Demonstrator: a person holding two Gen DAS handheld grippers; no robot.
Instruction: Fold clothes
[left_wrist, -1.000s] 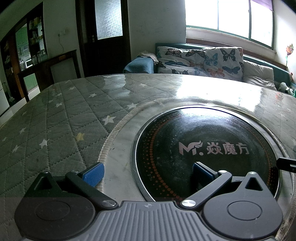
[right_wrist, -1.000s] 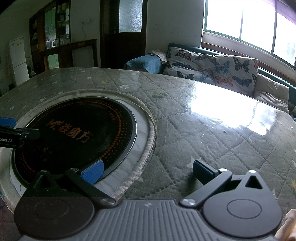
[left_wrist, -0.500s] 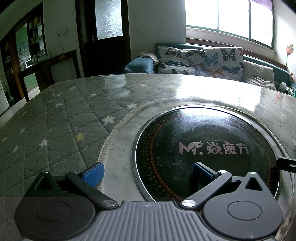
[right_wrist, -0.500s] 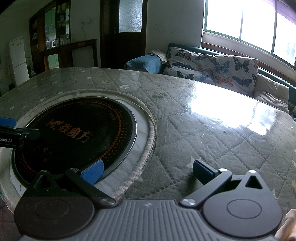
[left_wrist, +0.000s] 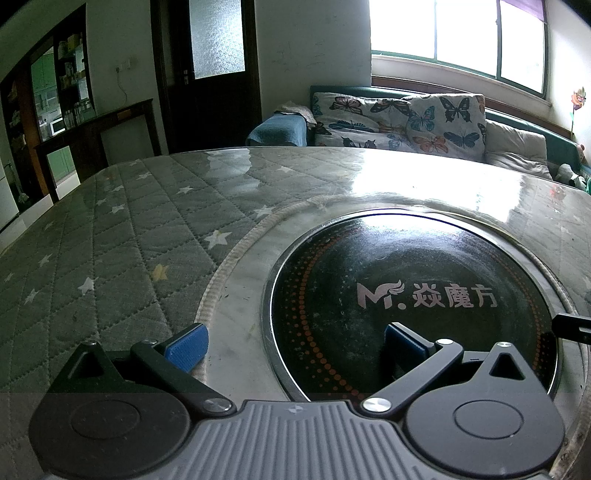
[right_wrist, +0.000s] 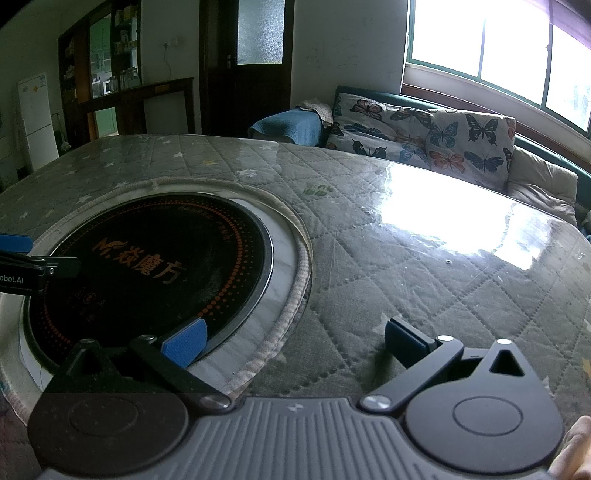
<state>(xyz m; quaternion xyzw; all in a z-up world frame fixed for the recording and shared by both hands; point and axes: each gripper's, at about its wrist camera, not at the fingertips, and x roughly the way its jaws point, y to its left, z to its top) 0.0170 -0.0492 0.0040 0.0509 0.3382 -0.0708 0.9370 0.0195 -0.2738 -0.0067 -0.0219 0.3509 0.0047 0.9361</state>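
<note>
**Reader:** Nothing seems to have moved since a second ago?

**Describer:** Correct. Both views match the earlier ones, and both grippers sit where they were. The left gripper (left_wrist: 291, 341) hangs low over a round table (left_wrist: 110, 236), its blue-padded fingers (left_wrist: 186, 347) spread wide and holding nothing. The right gripper (right_wrist: 291, 341) is equally wide open and empty; a bit of the person's hand (right_wrist: 572, 450) shows at the edge.

**Reader:** Why are they held that way?

**Describer:** Likely a ready pose, side by side and low over the table, waiting for work. No clothes lie on the table in either view, so folding cannot have begun.

**Reader:** Any writing?

**Describer:** A black round cooktop (left_wrist: 406, 302) set into the table, ringed by the quilted star-print table cover (right_wrist: 406, 288), bears a winged "M" logo and the characters "焱魔方". The left gripper's side, seen from the right camera, reads "obot.AI", cut off at the frame. Behind, a sofa (left_wrist: 517, 147) has butterfly-print cushions (left_wrist: 399, 118).
</note>
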